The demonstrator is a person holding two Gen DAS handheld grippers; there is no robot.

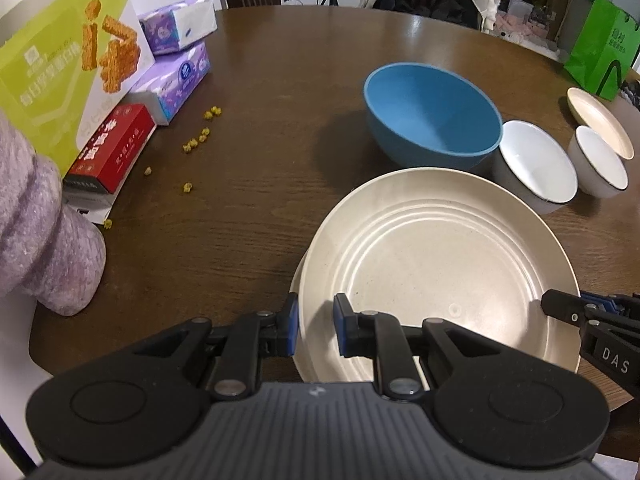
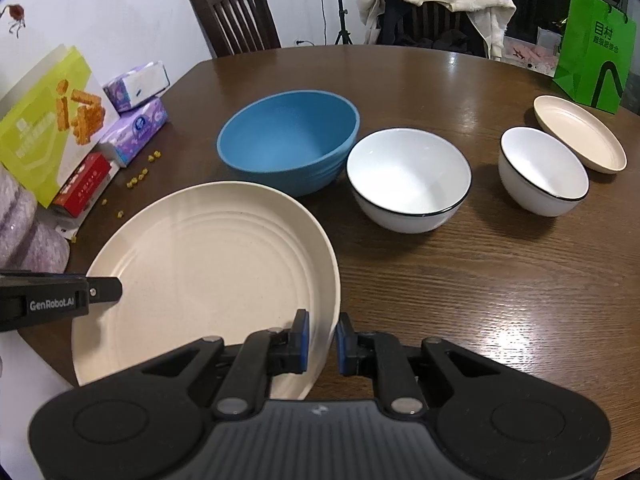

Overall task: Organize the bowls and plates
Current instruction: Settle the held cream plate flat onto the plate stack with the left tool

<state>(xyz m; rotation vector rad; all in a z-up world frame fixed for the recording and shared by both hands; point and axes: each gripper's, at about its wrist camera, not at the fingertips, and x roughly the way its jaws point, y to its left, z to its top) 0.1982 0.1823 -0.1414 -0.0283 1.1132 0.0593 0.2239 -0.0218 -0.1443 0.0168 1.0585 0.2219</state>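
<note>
Two grippers clamp one large cream plate [image 1: 436,272] by opposite rims above the brown table [image 1: 240,208]. From the left wrist, the left gripper [image 1: 316,328] pinches the near-left rim; a blue bowl [image 1: 432,116] sits just beyond, tissue packs [image 1: 176,60] and scattered crumbs [image 1: 196,142] well left.

From the right wrist, the right gripper [image 2: 322,338] grips the plate's right rim; two white bowls [image 2: 408,178] and a small cream plate [image 2: 580,138] lie beyond.

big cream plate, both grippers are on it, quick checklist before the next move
1. Left gripper pinching the big cream plate at its rim: ok.
2. Right gripper pinching the opposite rim: ok.
3. Plate empty: ok.
4. Plate free of the blue bowl: cannot tell; their edges overlap in both views.
5. Plate fully on the table: not ok, it overhangs the near edge.
6. Another plate underneath: cannot tell; a second rim seems to show.
</note>
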